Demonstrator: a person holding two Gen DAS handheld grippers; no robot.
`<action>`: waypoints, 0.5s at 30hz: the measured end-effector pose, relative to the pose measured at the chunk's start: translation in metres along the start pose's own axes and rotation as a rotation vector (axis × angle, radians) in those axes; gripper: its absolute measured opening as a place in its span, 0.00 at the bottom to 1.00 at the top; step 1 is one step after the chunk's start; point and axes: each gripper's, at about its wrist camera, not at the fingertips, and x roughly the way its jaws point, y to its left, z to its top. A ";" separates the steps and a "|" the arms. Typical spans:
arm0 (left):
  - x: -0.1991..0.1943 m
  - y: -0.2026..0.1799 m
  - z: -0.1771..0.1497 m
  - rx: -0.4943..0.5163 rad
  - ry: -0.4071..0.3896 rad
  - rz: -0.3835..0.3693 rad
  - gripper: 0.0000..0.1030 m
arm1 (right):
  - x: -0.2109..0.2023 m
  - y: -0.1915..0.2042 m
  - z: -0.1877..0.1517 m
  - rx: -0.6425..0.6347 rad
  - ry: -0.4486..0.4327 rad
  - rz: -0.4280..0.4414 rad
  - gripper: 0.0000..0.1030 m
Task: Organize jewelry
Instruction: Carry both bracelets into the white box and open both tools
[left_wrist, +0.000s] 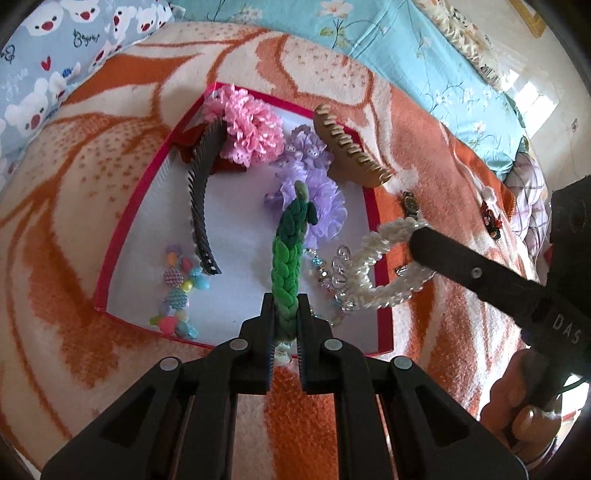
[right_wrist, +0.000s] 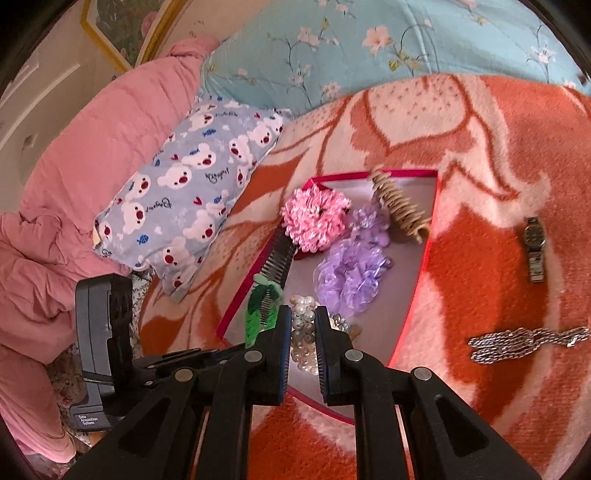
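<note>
Over the red box (left_wrist: 236, 92), left gripper (left_wrist: 285, 325) clamped on green braid (left_wrist: 290, 254); right gripper (right_wrist: 303, 328) nipping pearl band (right_wrist: 303, 332) at box's right. Watch (right_wrist: 534, 243) lying farther right.
</note>
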 end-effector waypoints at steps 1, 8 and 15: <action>0.003 0.001 0.001 0.000 0.006 0.003 0.07 | 0.004 -0.001 -0.001 0.003 0.008 0.000 0.12; 0.015 0.007 0.004 -0.007 0.039 0.011 0.08 | 0.031 -0.014 -0.007 0.019 0.061 -0.020 0.12; 0.027 0.017 0.003 -0.045 0.077 0.006 0.08 | 0.045 -0.026 -0.013 0.029 0.087 -0.055 0.12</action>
